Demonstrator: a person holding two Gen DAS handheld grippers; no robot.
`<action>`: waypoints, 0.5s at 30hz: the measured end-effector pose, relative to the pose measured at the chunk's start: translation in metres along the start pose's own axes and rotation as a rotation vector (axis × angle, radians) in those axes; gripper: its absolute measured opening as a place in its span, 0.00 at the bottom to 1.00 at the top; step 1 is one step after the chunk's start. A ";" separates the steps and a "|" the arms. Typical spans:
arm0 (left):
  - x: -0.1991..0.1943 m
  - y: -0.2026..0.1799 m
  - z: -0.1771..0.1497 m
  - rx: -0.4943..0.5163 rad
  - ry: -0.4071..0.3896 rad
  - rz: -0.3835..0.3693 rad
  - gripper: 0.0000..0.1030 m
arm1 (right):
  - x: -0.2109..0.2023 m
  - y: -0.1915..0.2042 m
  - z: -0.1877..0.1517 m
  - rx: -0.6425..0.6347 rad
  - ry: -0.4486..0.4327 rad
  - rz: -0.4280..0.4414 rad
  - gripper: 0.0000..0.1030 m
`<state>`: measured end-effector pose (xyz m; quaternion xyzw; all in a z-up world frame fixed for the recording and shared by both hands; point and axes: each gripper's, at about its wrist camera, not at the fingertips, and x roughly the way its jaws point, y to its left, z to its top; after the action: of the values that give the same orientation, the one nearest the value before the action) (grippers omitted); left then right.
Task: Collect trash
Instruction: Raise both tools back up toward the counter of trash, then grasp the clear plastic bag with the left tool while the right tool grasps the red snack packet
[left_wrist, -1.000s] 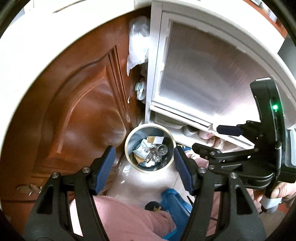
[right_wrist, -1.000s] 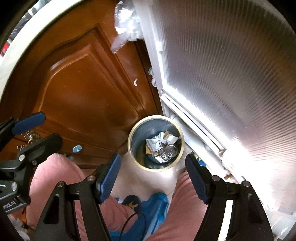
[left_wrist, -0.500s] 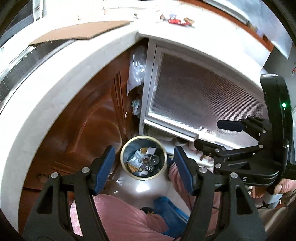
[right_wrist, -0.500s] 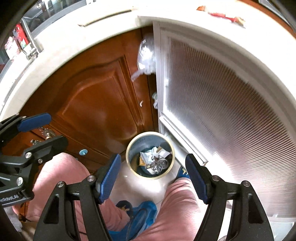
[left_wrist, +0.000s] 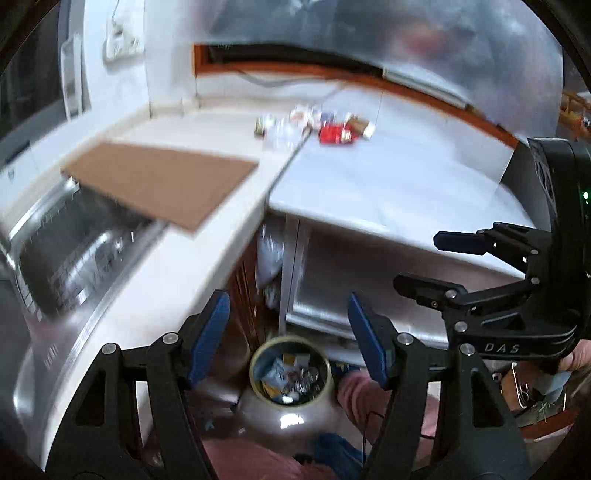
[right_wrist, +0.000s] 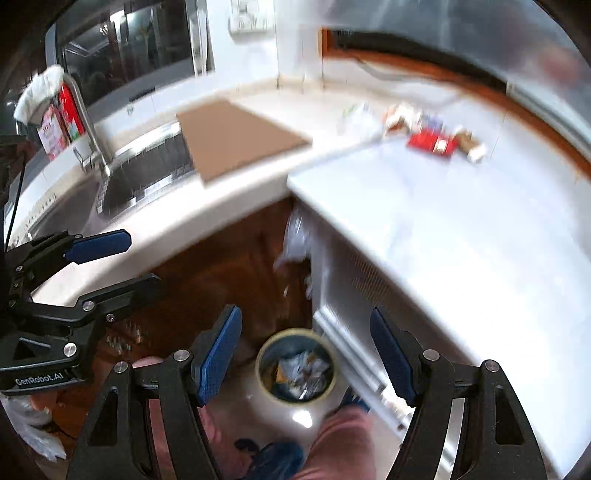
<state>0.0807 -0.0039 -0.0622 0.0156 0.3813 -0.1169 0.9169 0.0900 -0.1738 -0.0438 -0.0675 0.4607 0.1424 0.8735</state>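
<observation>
A round trash bin (left_wrist: 290, 371) holding several wrappers stands on the floor below the counter; it also shows in the right wrist view (right_wrist: 296, 365). A red packet (left_wrist: 334, 133) and other scraps (left_wrist: 284, 127) lie at the back of the white countertop; the red packet (right_wrist: 430, 142) shows in the right wrist view too. My left gripper (left_wrist: 290, 339) is open and empty, high above the bin. My right gripper (right_wrist: 306, 354) is open and empty beside it. The frames are motion-blurred.
A brown cardboard sheet (left_wrist: 159, 184) lies over the edge of a steel sink (left_wrist: 74, 251). A tap (right_wrist: 88, 122) stands by the sink. A white cabinet (right_wrist: 443, 229) is on the right, a wooden cabinet door (right_wrist: 221, 280) below. Pink-trousered legs (right_wrist: 340, 443) stand near the bin.
Both grippers have risen and tilted up from just over the bin. The countertop, sink and trash on the counter have come into view. Both stay open and empty.
</observation>
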 end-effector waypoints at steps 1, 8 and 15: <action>-0.003 0.001 0.009 0.002 -0.013 0.003 0.62 | -0.008 -0.004 0.011 0.001 -0.018 -0.001 0.71; 0.004 0.003 0.096 -0.011 -0.048 -0.020 0.61 | -0.032 -0.046 0.085 0.024 -0.097 -0.020 0.71; 0.068 0.008 0.176 0.010 0.000 -0.001 0.61 | -0.011 -0.122 0.160 0.124 -0.120 -0.032 0.71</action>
<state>0.2517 -0.0308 0.0145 0.0199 0.3806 -0.1192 0.9168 0.2481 -0.2522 0.0547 -0.0119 0.4142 0.1031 0.9042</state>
